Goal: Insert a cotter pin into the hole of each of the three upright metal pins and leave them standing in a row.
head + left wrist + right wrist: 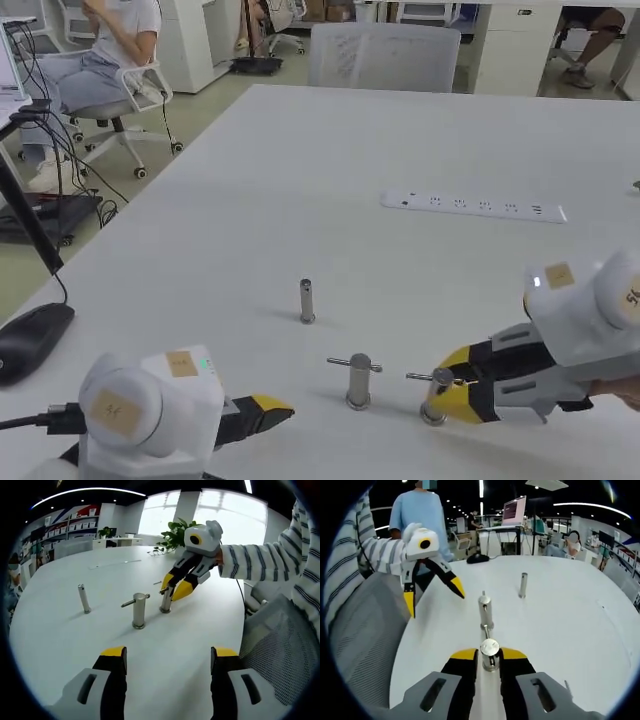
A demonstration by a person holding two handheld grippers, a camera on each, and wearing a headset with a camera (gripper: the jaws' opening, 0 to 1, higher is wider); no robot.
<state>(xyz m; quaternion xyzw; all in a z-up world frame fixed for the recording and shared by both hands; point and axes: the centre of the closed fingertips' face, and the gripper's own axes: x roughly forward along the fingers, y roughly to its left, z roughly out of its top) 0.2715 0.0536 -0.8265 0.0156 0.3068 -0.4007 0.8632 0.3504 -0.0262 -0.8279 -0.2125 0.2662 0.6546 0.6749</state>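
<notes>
Right gripper (489, 655): jaws pressed against both sides of the near metal pin (490, 652), just below its head. A cotter pin (420, 377) sticks out sideways from that pin's top.

Left gripper (169, 652): jaws spread, holding nothing, low over the near edge of the white table (300, 180).

Middle metal pin (358, 382): upright just beside the held one, with a second cotter pin (354, 364) lying crosswise through its top. Far metal pin (307, 300): upright, further along the same diagonal row.

Surface: matte white and bare around the pins. A white power strip (473, 206) lies well beyond them and a black mouse (30, 335) sits at the left edge.

Room: open office. A grey mesh chair (385, 55) stands at the far side and a seated person (110, 50) is at upper left. The left gripper view shows a leafy plant (175, 530) by bright windows.
</notes>
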